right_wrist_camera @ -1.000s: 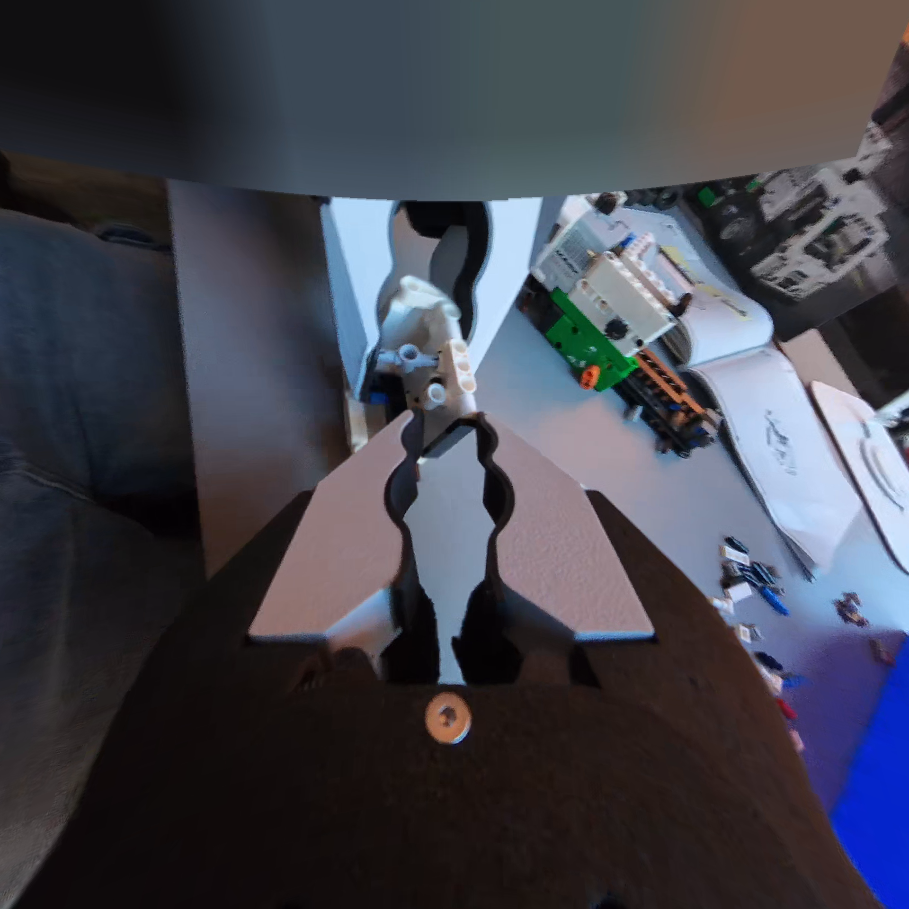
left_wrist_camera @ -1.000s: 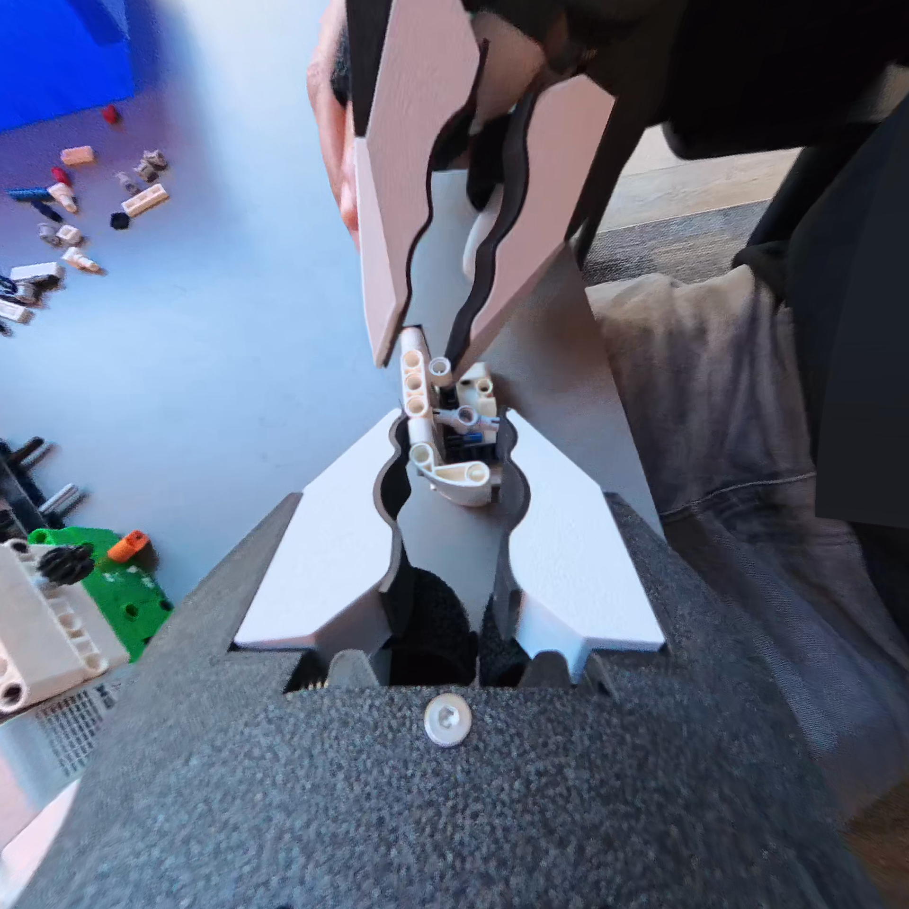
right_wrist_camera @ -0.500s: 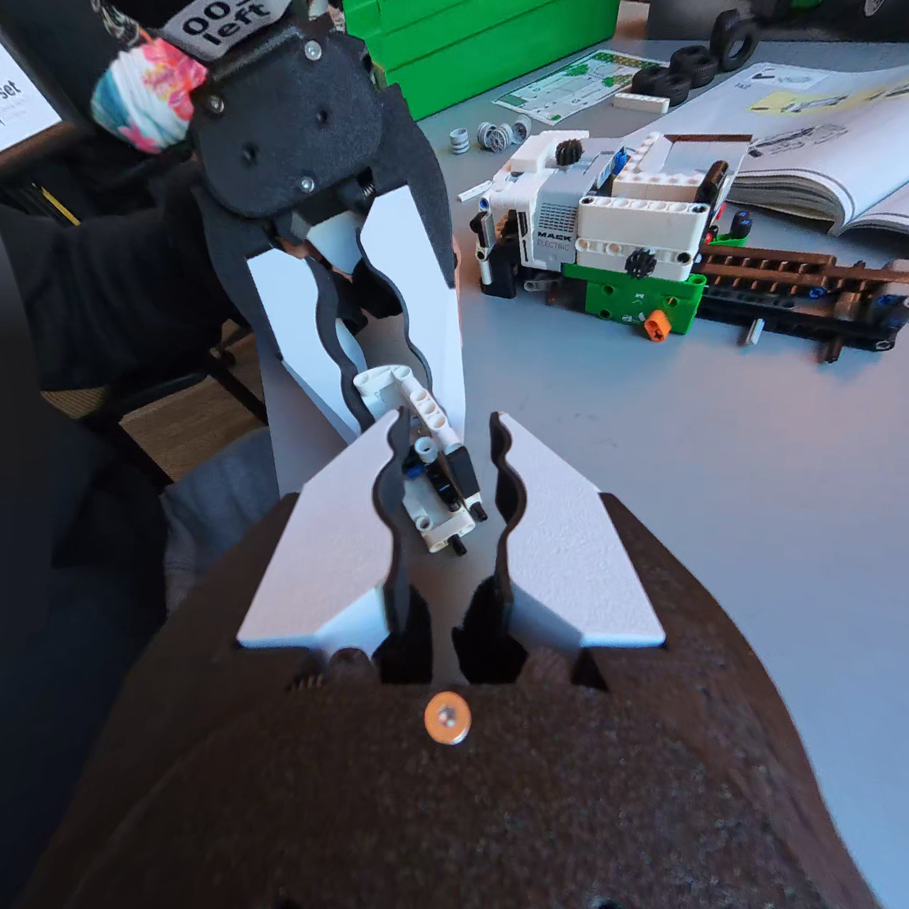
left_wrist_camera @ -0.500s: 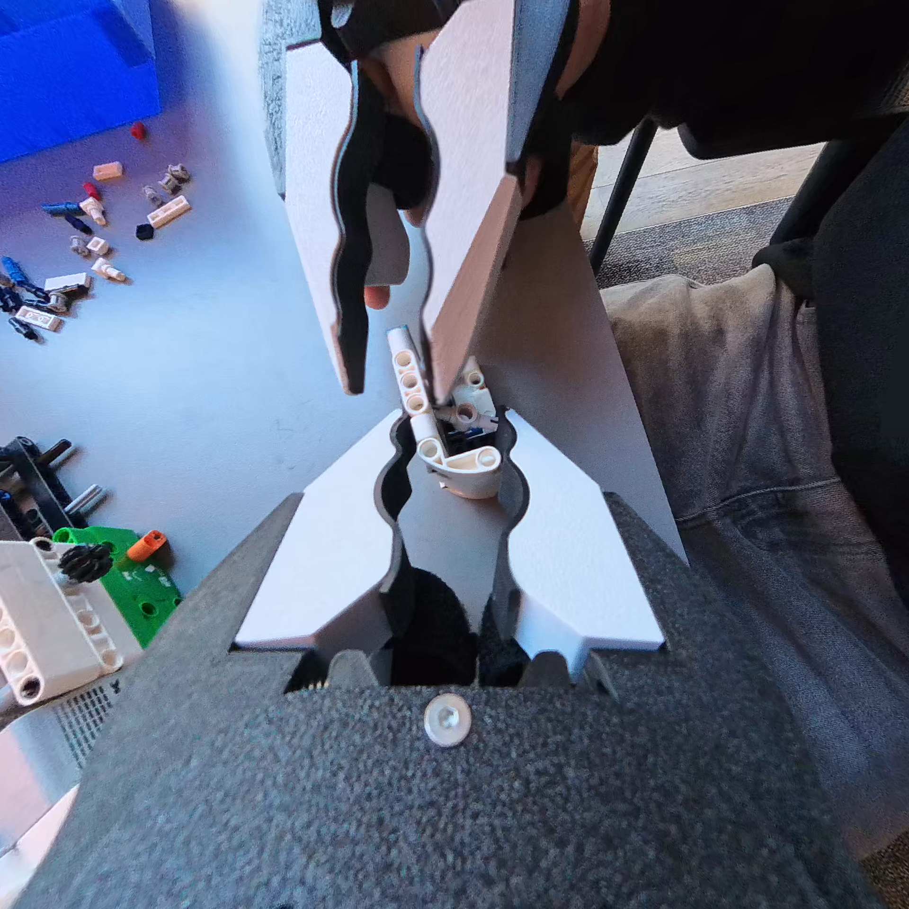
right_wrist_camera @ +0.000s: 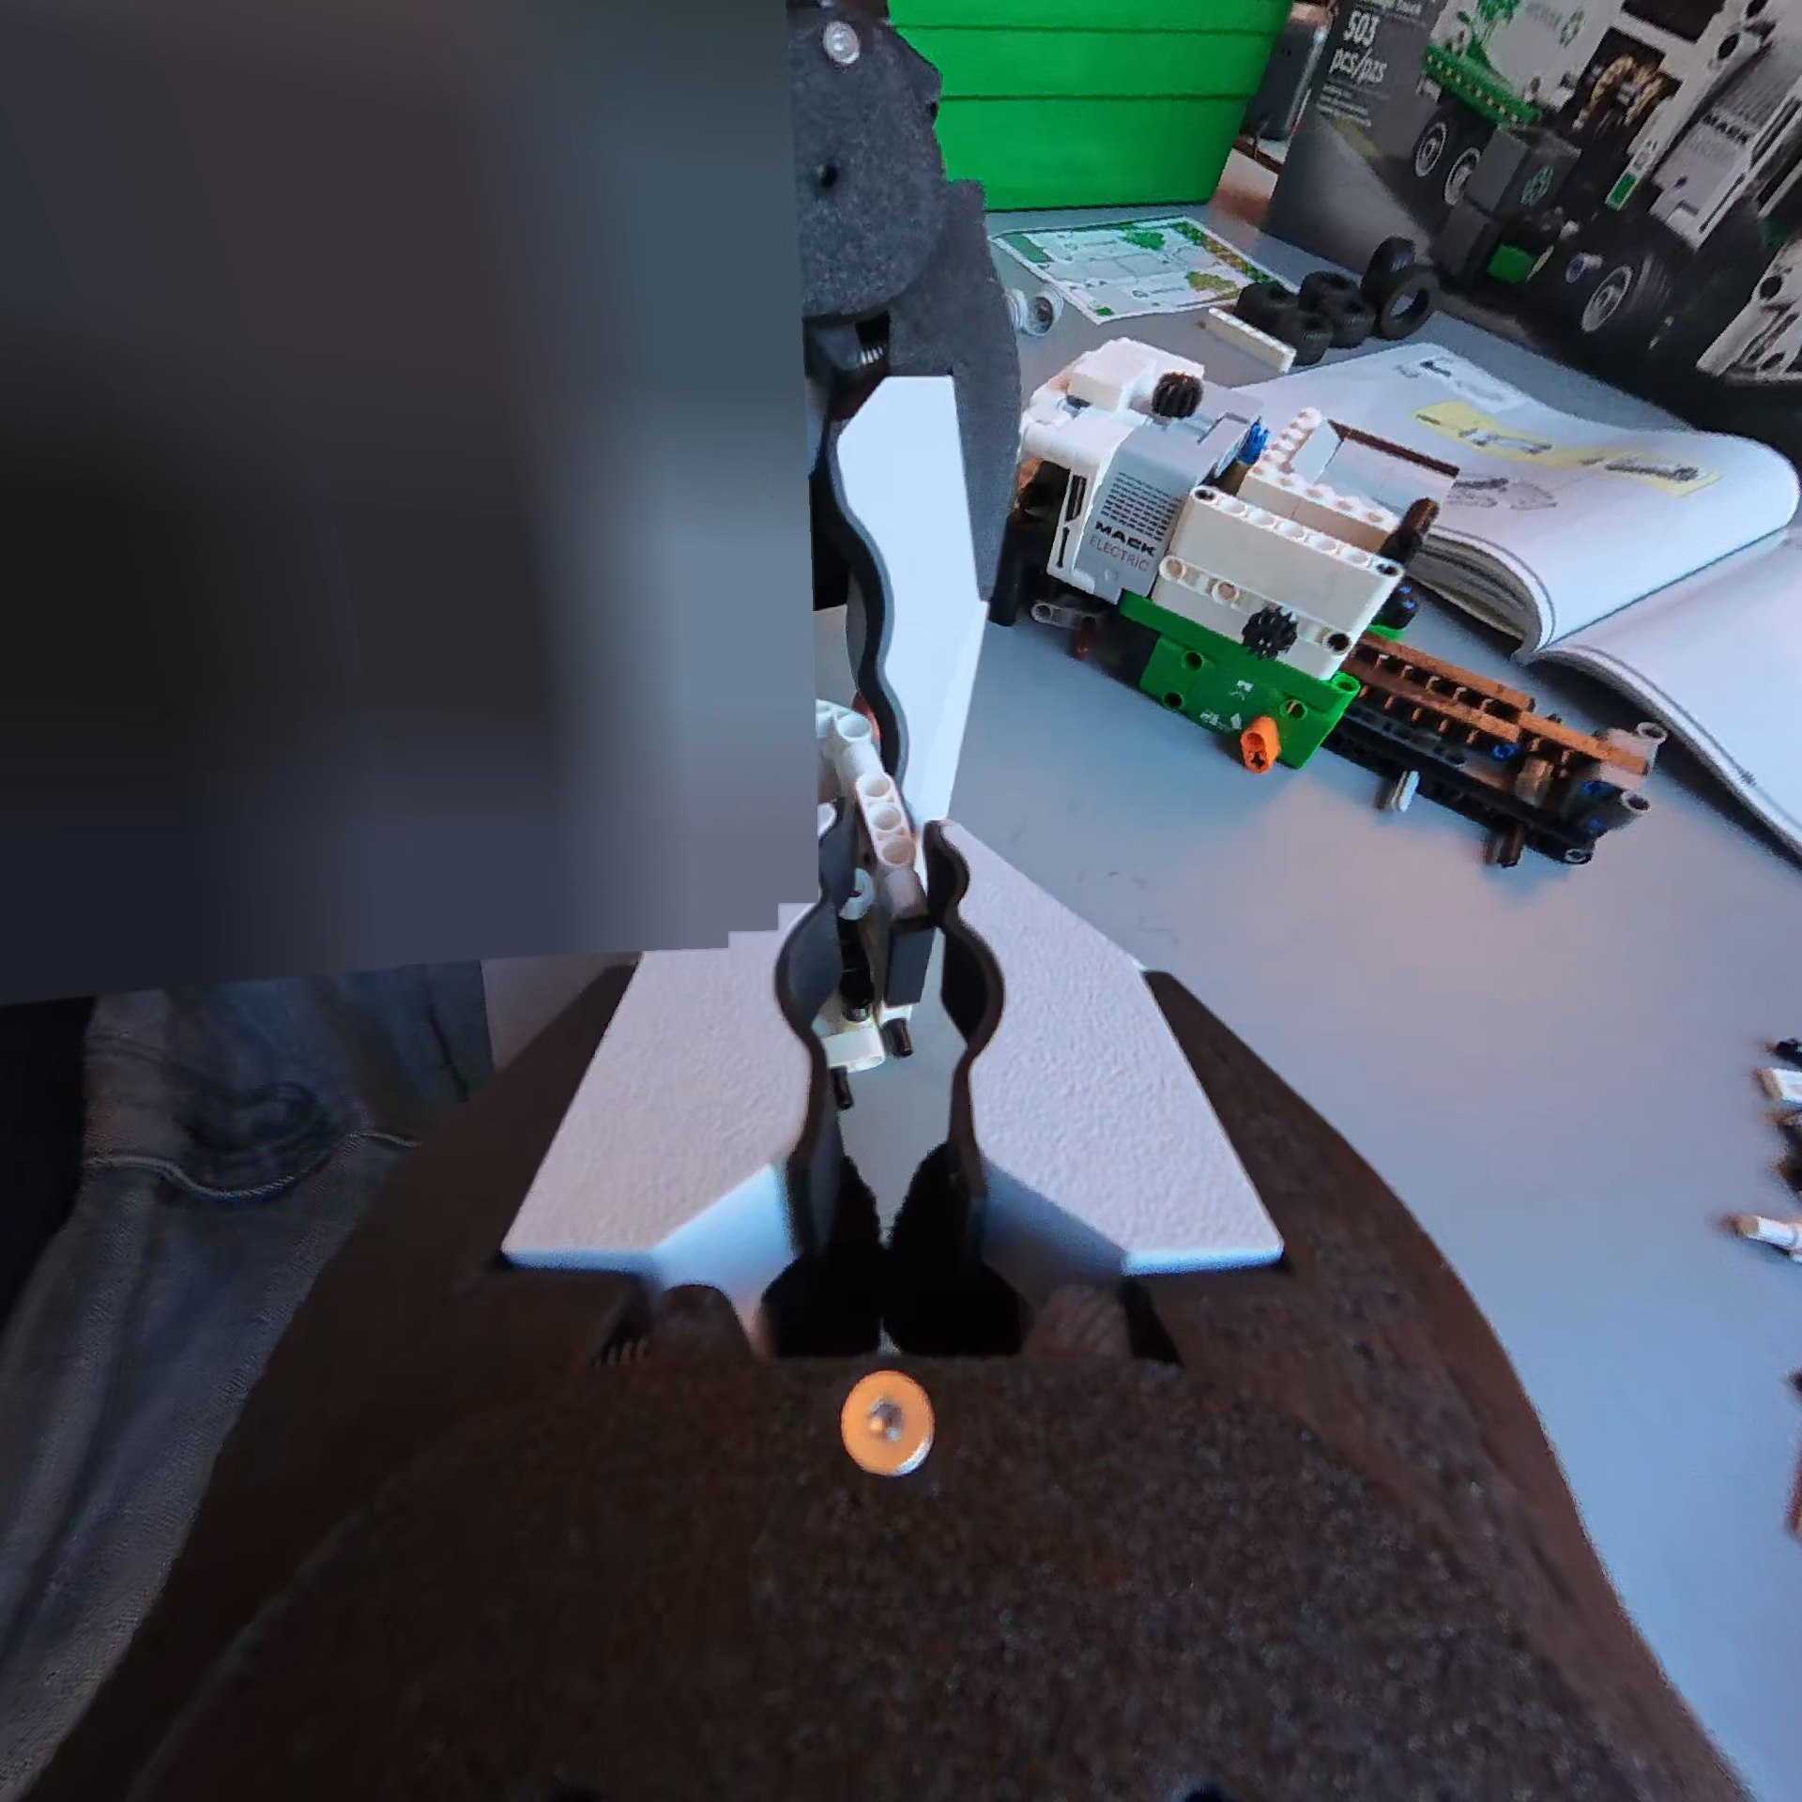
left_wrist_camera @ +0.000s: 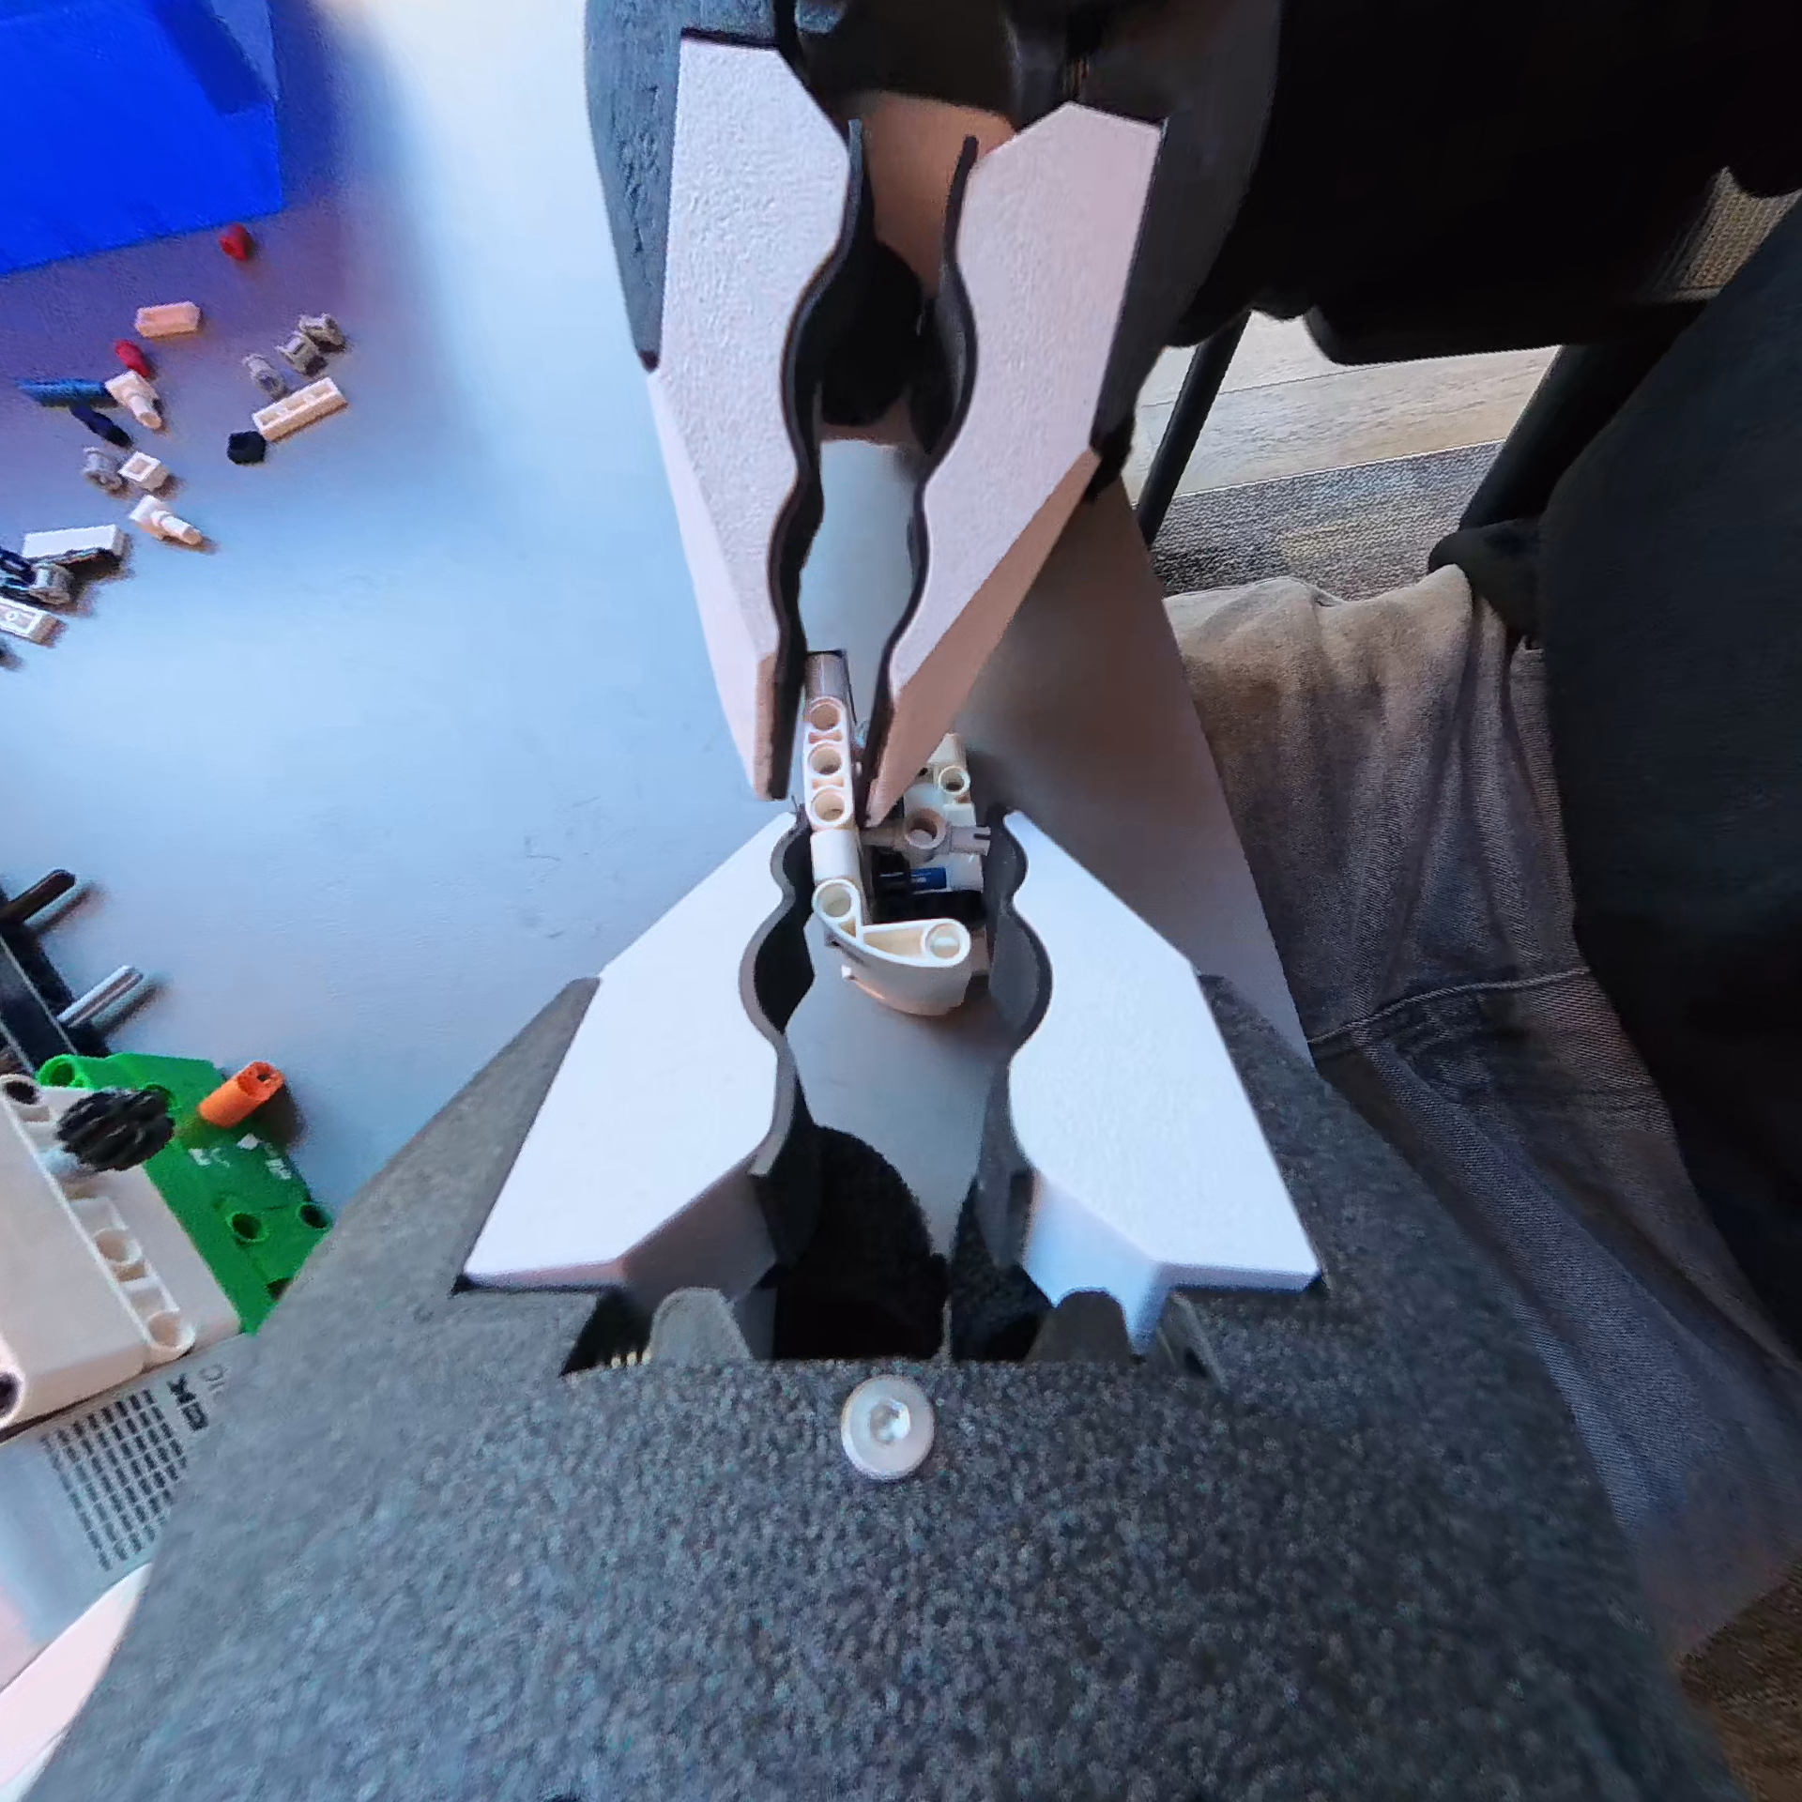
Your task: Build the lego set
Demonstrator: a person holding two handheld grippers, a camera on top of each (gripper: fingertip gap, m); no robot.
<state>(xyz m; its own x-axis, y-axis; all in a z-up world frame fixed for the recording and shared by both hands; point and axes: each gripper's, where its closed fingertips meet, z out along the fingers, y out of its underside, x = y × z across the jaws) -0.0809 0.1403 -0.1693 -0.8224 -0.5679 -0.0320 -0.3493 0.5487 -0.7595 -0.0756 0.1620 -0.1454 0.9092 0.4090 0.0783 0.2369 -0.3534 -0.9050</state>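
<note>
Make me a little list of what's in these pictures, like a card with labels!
left gripper: shut on small white piece
right gripper: shut on same piece's other end
small white piece: held above table edge
truck model: white and green, on table
instruction book: open, behind truck
tyres: black, loose
loose bits: scattered on table

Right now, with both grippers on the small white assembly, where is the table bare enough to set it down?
Bare grey table lies between the right gripper and the half-built truck, and in the left wrist view between the loose small parts and the left gripper. Crowded: the truck, open manual and black tyres.
</note>
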